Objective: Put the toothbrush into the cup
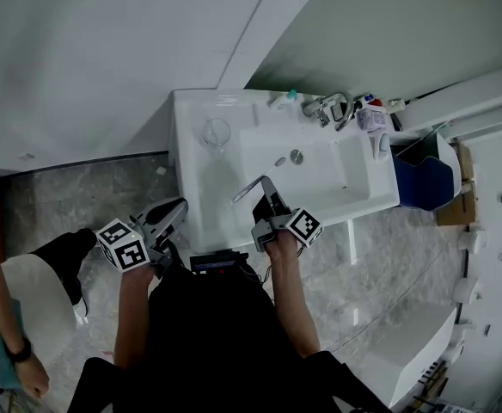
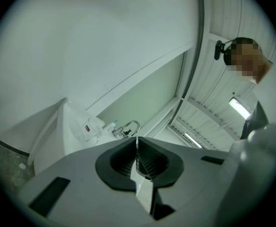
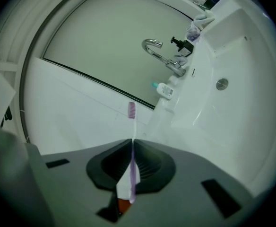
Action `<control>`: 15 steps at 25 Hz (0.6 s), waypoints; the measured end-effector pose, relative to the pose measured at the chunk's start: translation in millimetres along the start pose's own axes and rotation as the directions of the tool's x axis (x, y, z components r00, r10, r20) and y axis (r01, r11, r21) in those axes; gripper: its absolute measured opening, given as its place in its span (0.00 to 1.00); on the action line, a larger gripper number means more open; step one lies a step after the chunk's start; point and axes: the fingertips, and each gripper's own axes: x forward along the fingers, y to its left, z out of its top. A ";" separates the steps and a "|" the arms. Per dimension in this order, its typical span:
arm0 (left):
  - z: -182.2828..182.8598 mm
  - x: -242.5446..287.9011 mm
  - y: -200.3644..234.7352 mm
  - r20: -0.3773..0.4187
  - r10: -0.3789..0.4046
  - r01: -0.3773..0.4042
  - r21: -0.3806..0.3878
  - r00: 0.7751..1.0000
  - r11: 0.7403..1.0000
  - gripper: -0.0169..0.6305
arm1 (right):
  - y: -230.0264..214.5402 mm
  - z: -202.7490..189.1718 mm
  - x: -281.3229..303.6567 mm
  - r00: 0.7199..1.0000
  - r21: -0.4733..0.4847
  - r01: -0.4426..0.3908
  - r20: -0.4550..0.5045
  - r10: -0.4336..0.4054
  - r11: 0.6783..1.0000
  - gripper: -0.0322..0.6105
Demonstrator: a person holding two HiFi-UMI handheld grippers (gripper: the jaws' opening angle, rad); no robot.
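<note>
My right gripper [image 3: 132, 143] is shut on a toothbrush [image 3: 132, 111] with a pale purple head and a white and purple handle; the head sticks out past the jaws. In the head view this gripper [image 1: 266, 188] hovers over the near edge of the white sink [image 1: 354, 198], and the toothbrush [image 1: 247, 189] points left. A clear cup [image 1: 217, 133] stands on the sink's left ledge, beyond and to the left of the brush. My left gripper [image 1: 179, 205] hangs at the sink's near left corner. Its jaws [image 2: 137, 142] are shut with nothing between them. The cup [image 2: 91, 128] shows small, far ahead of it.
A chrome faucet [image 1: 330, 106] stands at the back of the sink, with a small white bottle [image 1: 282, 100] and other toiletries [image 1: 373, 117] beside it. The drain [image 1: 296, 156] lies in the basin. A blue bin [image 1: 423, 179] stands right of the sink. Another person's arm [image 1: 10, 351] is at bottom left.
</note>
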 end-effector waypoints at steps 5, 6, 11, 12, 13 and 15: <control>0.1 9.4 0.4 0.029 0.092 -0.093 0.029 0.995 0.995 0.06 | 9.1 17.1 20.8 0.994 -0.003 -0.101 -0.041 0.101 0.995 0.08; 0.2 13.6 -1.1 0.039 0.111 -0.112 0.032 0.993 0.993 0.06 | 10.7 22.0 24.7 0.991 -0.012 -0.120 -0.056 0.119 0.993 0.08; -3.9 42.0 -14.0 0.066 0.205 -0.209 0.054 0.976 0.976 0.06 | 5.7 46.6 41.2 0.972 -0.011 -0.193 -0.137 0.190 0.981 0.08; -4.8 47.5 -16.6 0.075 0.224 -0.228 0.056 0.972 0.972 0.06 | 4.8 50.5 45.2 0.966 -0.010 -0.211 -0.154 0.207 0.977 0.08; -6.4 52.2 -20.0 0.086 0.241 -0.246 0.057 0.967 0.968 0.06 | 3.9 53.7 48.3 0.960 -0.011 -0.229 -0.171 0.224 0.973 0.08; -9.6 59.9 -26.7 0.107 0.273 -0.280 0.064 0.956 0.958 0.06 | 3.5 60.1 54.2 0.944 -0.015 -0.271 -0.200 0.263 0.962 0.08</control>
